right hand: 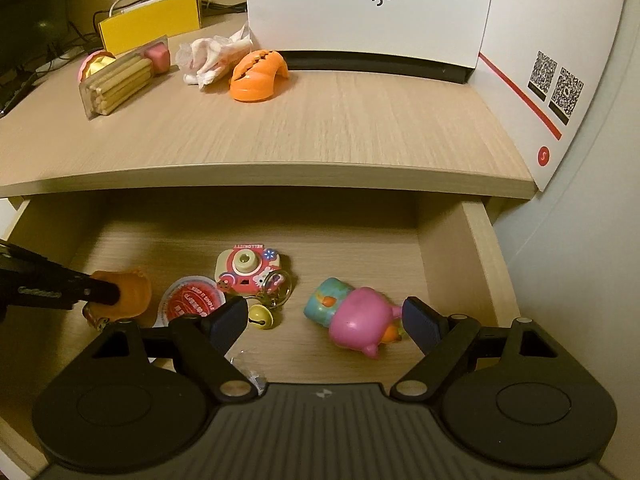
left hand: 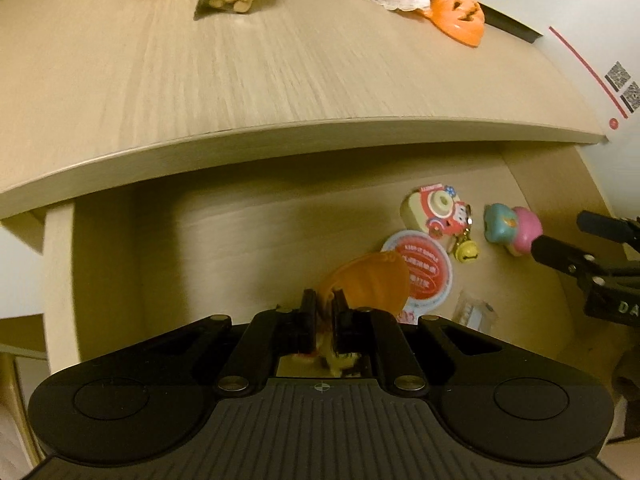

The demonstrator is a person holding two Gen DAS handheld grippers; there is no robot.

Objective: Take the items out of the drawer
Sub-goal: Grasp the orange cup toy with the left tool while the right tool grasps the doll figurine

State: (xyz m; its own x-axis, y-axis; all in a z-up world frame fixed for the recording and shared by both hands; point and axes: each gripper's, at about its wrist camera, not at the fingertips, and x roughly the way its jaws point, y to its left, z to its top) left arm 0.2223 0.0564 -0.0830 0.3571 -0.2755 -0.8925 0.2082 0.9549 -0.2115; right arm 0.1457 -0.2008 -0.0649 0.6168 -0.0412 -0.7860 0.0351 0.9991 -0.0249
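Observation:
The open wooden drawer (right hand: 472, 240) holds small toys. My left gripper (left hand: 324, 312) is shut on a translucent orange piece (left hand: 368, 284), low over the drawer's left part; in the right wrist view the same orange piece (right hand: 134, 296) sits at the tip of the left gripper (right hand: 100, 294). My right gripper (right hand: 324, 320) is open, its blue pads (right hand: 418, 324) on either side of a pink and teal squishy toy (right hand: 352, 316) lying on the drawer floor. A Hello Kitty toy camera (right hand: 248, 270) with a key ring and yellow bell (right hand: 262, 318) lies in the middle, beside a round red-and-white sticker (right hand: 192, 304).
On the desk top (right hand: 320, 128) lie an orange pumpkin half (right hand: 258, 76), crumpled tissue (right hand: 212, 58), a pack of biscuit sticks (right hand: 116, 84), a yellow box (right hand: 152, 20) and a white aigo box (right hand: 368, 12). A clear plastic wrapper (left hand: 474, 312) lies near the drawer front.

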